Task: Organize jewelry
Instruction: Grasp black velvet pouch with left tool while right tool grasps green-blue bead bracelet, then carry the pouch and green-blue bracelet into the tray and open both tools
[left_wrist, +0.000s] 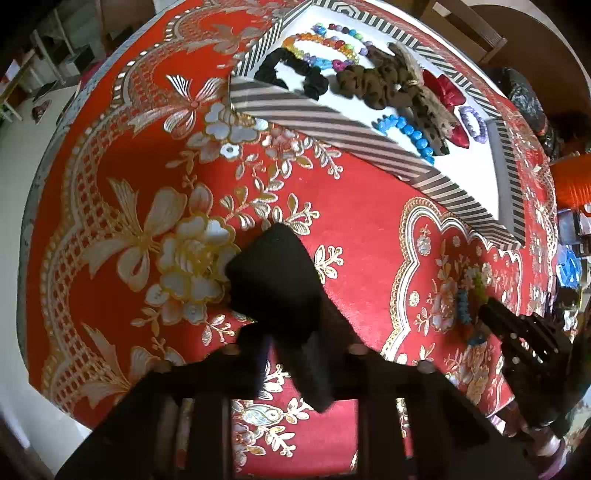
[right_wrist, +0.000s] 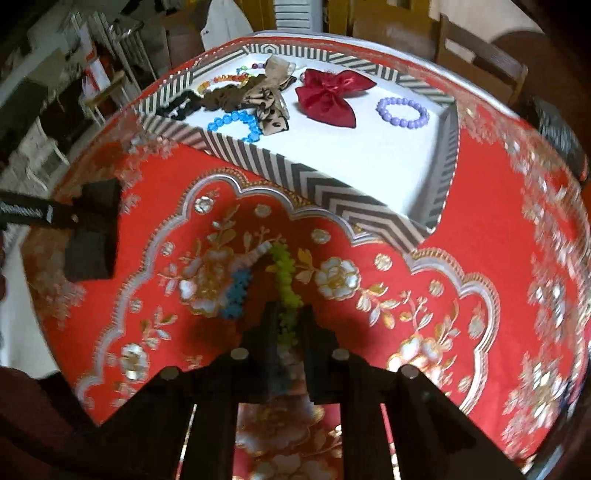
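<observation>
A striped box with a white floor holds bead bracelets, scrunchies and a red bow. My right gripper is shut on a beaded bracelet with green, white and blue sections, which hangs over the red cloth in front of the box. In the left wrist view that bracelet and the right gripper show at the right. My left gripper is shut and empty above the cloth, left of the bracelet; it shows at the left of the right wrist view.
A red and gold patterned cloth covers the round table. In the box lie a purple bracelet, a blue bracelet, a brown spotted scrunchie and a black scrunchie. Chairs and clutter stand beyond the table edge.
</observation>
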